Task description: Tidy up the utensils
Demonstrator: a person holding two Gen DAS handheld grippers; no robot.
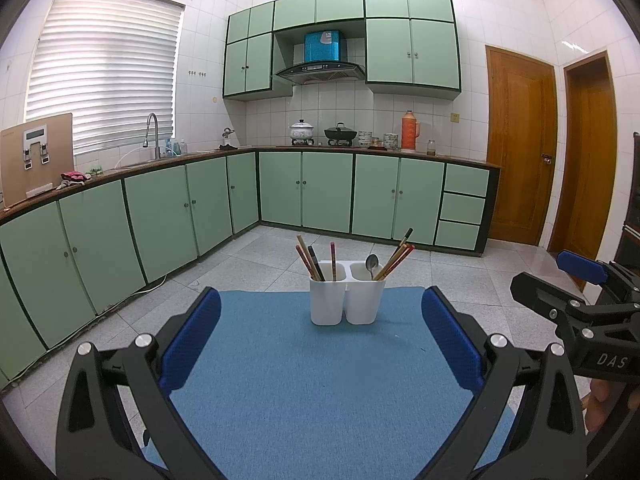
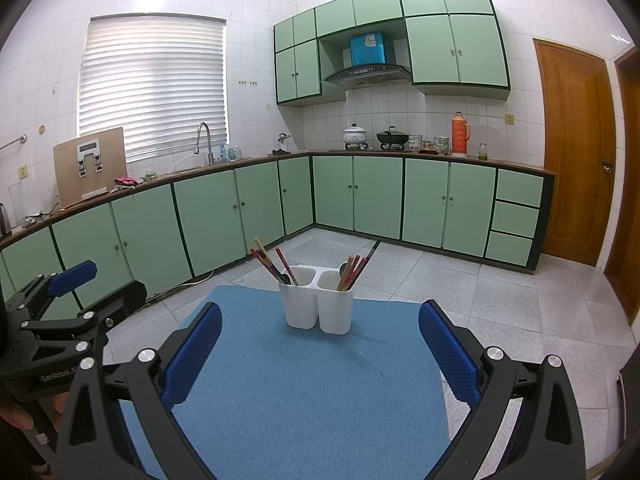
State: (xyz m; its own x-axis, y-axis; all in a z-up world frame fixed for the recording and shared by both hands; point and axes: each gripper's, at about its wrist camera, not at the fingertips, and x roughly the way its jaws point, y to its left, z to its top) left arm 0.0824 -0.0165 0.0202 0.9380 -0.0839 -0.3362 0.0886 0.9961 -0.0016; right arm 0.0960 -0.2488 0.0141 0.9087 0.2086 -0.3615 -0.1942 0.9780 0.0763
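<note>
A white two-compartment utensil holder stands on a blue mat. Several chopsticks lean in its left cup. More chopsticks and a metal spoon fill the right cup. My left gripper hovers open above the mat's near part, nothing between its fingers. My right gripper is open too, well short of the holder. Each gripper shows at the edge of the other's view: the right gripper and the left gripper.
Green kitchen cabinets run along the far and left walls, with a sink tap, pots and an orange thermos on the counter. Wooden doors stand at right. Pale tiled floor surrounds the mat.
</note>
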